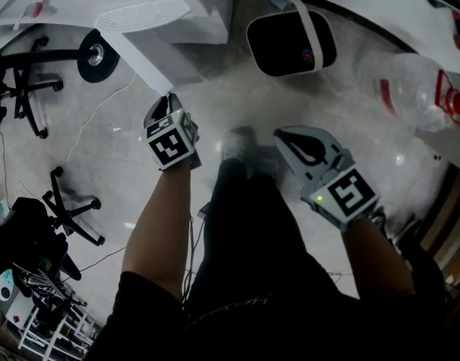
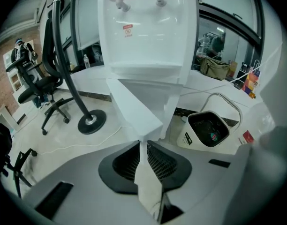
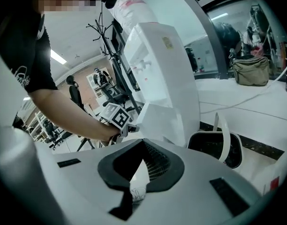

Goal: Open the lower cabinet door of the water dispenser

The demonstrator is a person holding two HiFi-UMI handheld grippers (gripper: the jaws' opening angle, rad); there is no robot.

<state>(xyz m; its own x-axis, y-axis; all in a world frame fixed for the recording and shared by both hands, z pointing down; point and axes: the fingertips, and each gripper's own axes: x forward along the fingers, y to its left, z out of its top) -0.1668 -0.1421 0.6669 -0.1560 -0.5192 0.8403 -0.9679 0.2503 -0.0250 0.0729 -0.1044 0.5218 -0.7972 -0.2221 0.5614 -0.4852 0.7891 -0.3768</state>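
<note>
Two claws to tell of. On the left, the left claw (image 2: 143, 146) pinched shut on the thin free edge of the flat white lower cabinet door (image 2: 134, 109), with the dark pads pressing on both sides of it. Shown in the head view as a white flap swung out from the bottom of the tall white plastic water dispenser (image 2: 148, 36), over the pale shiny floor (image 1: 237, 104), so already part way open. On the right, the right claw (image 3: 143, 146) well apart from the door, tips together, with nothing between them but a peek of the floor and a grey shoe (image 1: 241, 143). Just beside the dispenser, a white bin with a black inside (image 2: 207, 128). Off to the other side, a black round stand foot (image 2: 89, 121) and a black office chair (image 2: 35, 86). Step in hand, most likely: swinging the door out on its hinge. Next, probably: keep the pinch firm and lead the edge round in a curve, not straight back, so as not to slip off that thin edge. Worth minding the person's own legs, close to the door. No job for the right claw yet, as far as can be judged.
</note>
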